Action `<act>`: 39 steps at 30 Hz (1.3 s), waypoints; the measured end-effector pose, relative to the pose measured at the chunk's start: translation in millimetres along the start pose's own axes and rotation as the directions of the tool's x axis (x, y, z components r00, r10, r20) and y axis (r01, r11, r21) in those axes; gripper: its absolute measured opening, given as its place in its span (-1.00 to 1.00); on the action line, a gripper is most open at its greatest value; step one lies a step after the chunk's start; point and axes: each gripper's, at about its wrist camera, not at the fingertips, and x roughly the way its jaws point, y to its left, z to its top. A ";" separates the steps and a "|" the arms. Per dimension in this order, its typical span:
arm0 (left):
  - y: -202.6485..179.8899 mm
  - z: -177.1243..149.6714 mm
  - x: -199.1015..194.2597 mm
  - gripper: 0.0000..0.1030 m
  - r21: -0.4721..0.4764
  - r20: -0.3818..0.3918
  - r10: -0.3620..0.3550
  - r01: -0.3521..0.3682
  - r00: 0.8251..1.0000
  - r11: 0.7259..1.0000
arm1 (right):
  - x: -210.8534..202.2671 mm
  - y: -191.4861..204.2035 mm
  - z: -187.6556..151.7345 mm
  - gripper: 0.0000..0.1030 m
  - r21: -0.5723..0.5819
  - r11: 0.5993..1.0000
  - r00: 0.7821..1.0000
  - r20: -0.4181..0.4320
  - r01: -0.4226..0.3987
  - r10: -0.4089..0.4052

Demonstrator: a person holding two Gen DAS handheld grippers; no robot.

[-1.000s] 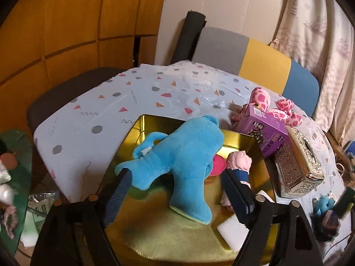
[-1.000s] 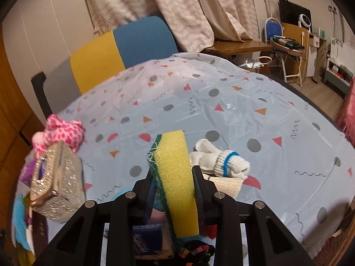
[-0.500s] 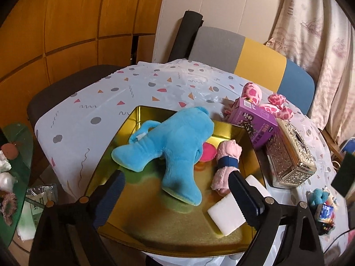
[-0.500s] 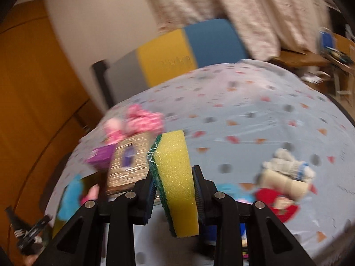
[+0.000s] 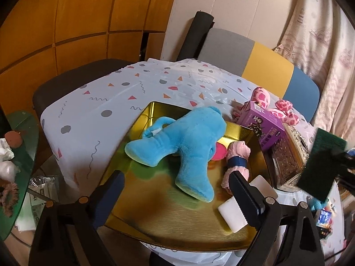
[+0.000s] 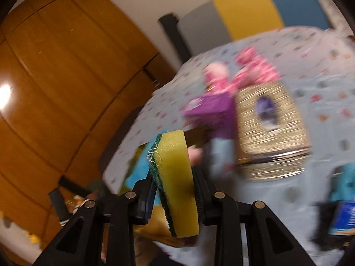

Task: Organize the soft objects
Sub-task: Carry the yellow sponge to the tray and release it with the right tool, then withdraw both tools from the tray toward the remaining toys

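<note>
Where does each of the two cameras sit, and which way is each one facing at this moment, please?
Left wrist: sits on the left gripper, looking down over its open fingers at the gold tray holding the blue plush.
Right wrist: sits on the right gripper, facing the blurred table past its fingers, shut on the sponge.
Shared: sponge, purple box, glittery box.

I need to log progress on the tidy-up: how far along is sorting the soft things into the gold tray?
Done: blue plush, pink rolled cloth and white sponge lie in the gold tray. In hand: right gripper clamps the yellow-green sponge; left gripper is open, empty. Left: the pink spotted plush behind the purple box.
</note>
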 end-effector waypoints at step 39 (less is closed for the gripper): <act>-24.7 -14.4 -14.7 0.86 0.095 0.009 -0.006 0.005 1.000 0.995 | 61.9 45.9 -41.2 0.51 -0.273 0.919 0.958 0.031 0.284 -0.287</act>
